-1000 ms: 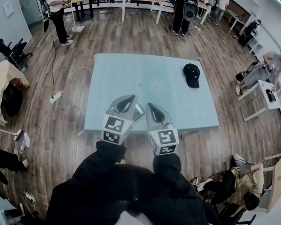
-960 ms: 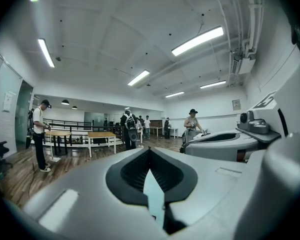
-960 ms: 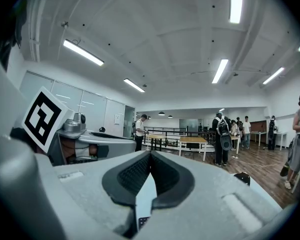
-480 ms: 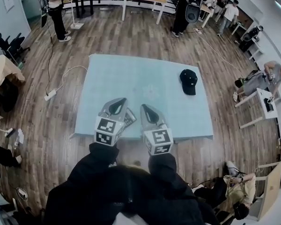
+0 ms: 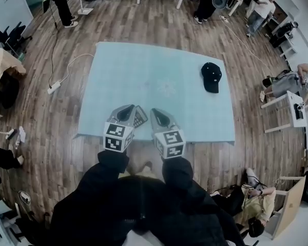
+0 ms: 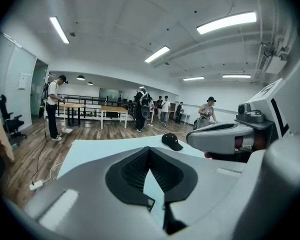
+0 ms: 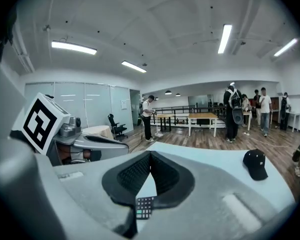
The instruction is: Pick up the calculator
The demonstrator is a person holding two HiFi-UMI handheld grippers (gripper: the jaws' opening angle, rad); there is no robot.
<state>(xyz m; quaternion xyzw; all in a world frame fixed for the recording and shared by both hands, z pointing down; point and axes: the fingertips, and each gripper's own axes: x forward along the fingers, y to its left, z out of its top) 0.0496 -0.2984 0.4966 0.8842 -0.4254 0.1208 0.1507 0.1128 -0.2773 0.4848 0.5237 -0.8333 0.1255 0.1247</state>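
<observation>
1. Two grippers are held side by side over the near edge of the bench (image 5: 143, 70), which has a light blue cover. Black sleeves (image 5: 112, 164) lead to them from below in the head view.
2. The L gripper (image 5: 134, 108): in its own view the fingers meet at the tips, so they are closed, w/ nothing pressed btw. them. Only the blue cover shows through the slot behind the tips.
3. The R gripper (image 5: 154, 111): its fingers are also closed tip to tip and hold nothing.
4. Task thing, the calculator (image 5: 140, 118), lies flat on the bench near the front edge, btw. the two grippers and closer to the L one, whose body covers part of it in the head view. In the R gripper view a piece of its keypad shows through the slot under the closed tips. Whether any finger touches it, I cannot tell.
5. One black cap (image 5: 211, 77) lies on the far right part of the bench, well apart from the calculator and the grippers.
6. Each gripper carries a cube (image 5: 116, 136) w/ square markers at its back end, near the sleeves.
7. The floor (image 5: 51, 118) is of wood planks. A white power strip (image 5: 53, 87) w/ cable lies on it, left of the bench.
8. Bg: several persons (image 7: 231, 109) stand near wooden tables (image 7: 202, 117) at the far side of the room.
</observation>
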